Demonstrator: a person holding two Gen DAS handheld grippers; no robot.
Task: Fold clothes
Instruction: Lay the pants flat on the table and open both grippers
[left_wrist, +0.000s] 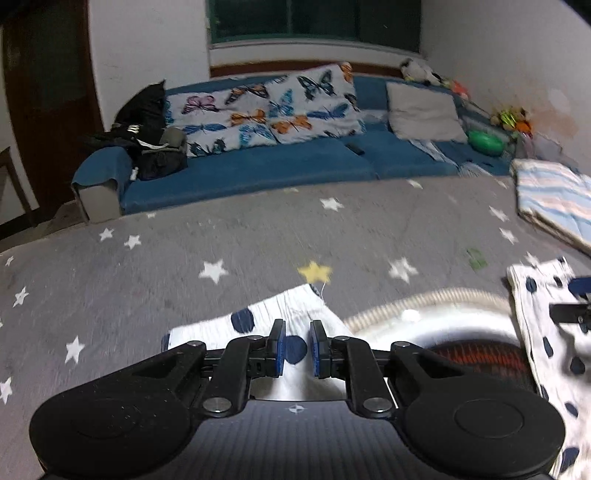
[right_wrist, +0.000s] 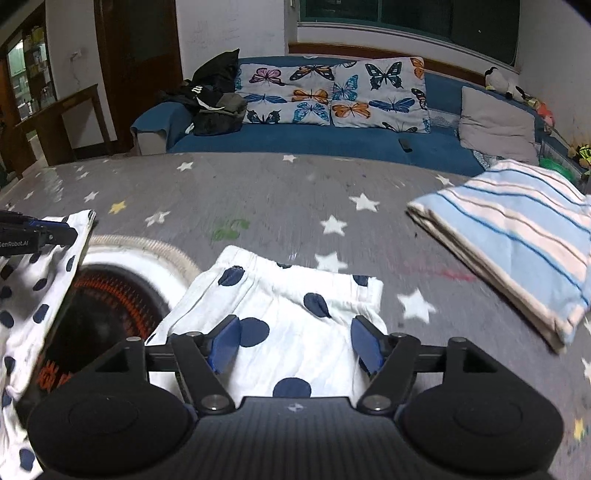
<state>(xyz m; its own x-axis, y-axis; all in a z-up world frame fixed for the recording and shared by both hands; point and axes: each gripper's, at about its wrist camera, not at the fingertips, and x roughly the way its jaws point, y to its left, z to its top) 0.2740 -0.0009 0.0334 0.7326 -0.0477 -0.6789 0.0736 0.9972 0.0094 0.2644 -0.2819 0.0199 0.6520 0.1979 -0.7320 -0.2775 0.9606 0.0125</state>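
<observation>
Holding a raised edge of the white cotton garment with navy polka dots (right_wrist: 280, 314), left gripper (left_wrist: 295, 349) has its blue pads nearly together, cloth between them. Right gripper (right_wrist: 295, 341) stands spread wide, pads clear of the fabric, a folded part lying flat on the grey star-print cover (right_wrist: 258, 192) between its fingers.

Shorts (right_wrist: 280, 321) lie on rug (right_wrist: 280, 199) (folded towel (right_wrist: 517, 251) right).
</observation>
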